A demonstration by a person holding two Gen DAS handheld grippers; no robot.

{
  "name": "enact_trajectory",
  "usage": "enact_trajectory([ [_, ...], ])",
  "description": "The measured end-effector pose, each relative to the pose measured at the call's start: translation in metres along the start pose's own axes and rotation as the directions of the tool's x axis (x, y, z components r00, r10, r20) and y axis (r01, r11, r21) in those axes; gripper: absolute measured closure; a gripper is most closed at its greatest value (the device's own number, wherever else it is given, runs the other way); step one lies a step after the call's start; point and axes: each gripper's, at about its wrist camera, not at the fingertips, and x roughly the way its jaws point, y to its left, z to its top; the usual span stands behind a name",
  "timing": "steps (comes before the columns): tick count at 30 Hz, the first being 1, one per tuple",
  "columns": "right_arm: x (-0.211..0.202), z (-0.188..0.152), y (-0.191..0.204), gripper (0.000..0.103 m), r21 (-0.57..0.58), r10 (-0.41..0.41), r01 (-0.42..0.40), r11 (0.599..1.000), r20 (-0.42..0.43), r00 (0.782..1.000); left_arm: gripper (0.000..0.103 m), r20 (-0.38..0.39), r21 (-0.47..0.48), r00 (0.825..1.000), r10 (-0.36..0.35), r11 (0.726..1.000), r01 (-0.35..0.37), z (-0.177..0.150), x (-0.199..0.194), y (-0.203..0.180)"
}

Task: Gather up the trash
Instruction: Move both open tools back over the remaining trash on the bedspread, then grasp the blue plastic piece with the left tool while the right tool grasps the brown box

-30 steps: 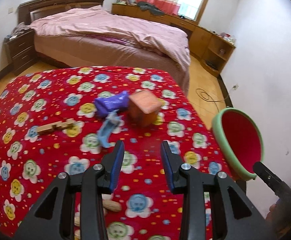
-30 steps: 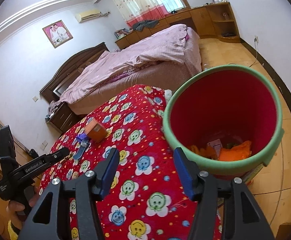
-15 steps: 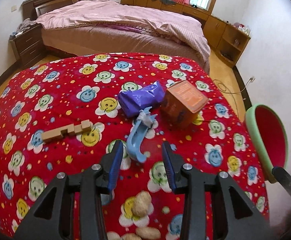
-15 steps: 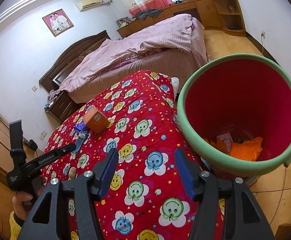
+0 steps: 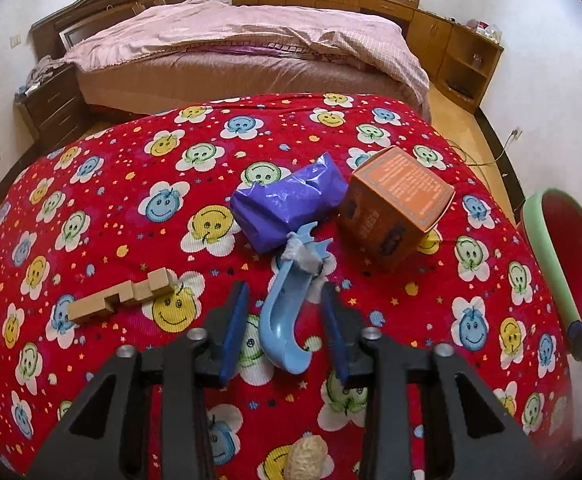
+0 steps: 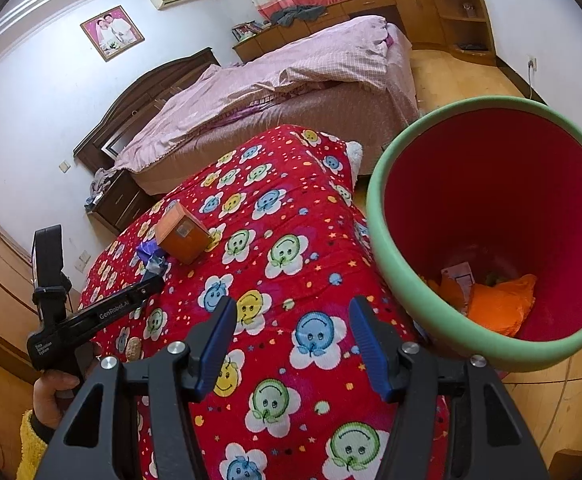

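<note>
Left gripper: the left gripper (image 5: 287, 330) straddles the blue plastic scoop (image 5: 287, 320) at lower centre of the left wrist view; its jaws have just been closing, the scoop between them, but the pads do not yet press it.
Why this approach: the tool noses in steeply, likely so its pads meet the scoop's narrow sides.
Scoop's place: it lies on the red smiley cloth (image 5: 103, 184), its far end touching the purple wrapper (image 5: 287, 204).
Neighbours: the orange box (image 5: 395, 208) sits just right of the wrapper; wooden blocks (image 5: 121, 294) lie apart at left; a peanut (image 5: 305, 460) shows at the bottom edge.
Right gripper: the right gripper (image 6: 293, 346) hangs spread and empty over the cloth.
Bin: the red bin (image 6: 375, 240) stands tilted beside the cloth, mouth open, probably to take drops.
</note>
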Motion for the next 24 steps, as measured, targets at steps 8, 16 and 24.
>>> enact_trajectory([
  [8, 0.008, 0.003, 0.013, 0.041, -0.035, 0.007, -0.008, 0.999, -0.016, 1.000, 0.085, -0.012, -0.043, 0.998, -0.055, 0.998, 0.055, -0.004, -0.008, 0.010],
  [16, 0.023, 0.009, 0.039, 0.038, -0.109, 0.019, -0.023, 0.994, -0.036, 0.999, 0.085, 0.044, -0.133, 0.997, -0.061, 0.989, 0.067, -0.009, -0.030, 0.035],
  [24, 0.056, 0.019, 0.073, 0.031, -0.178, 0.026, -0.036, 0.983, -0.063, 0.998, 0.085, 0.100, -0.239, 0.994, 0.045, 0.971, -0.020, -0.003, -0.036, 0.075],
])
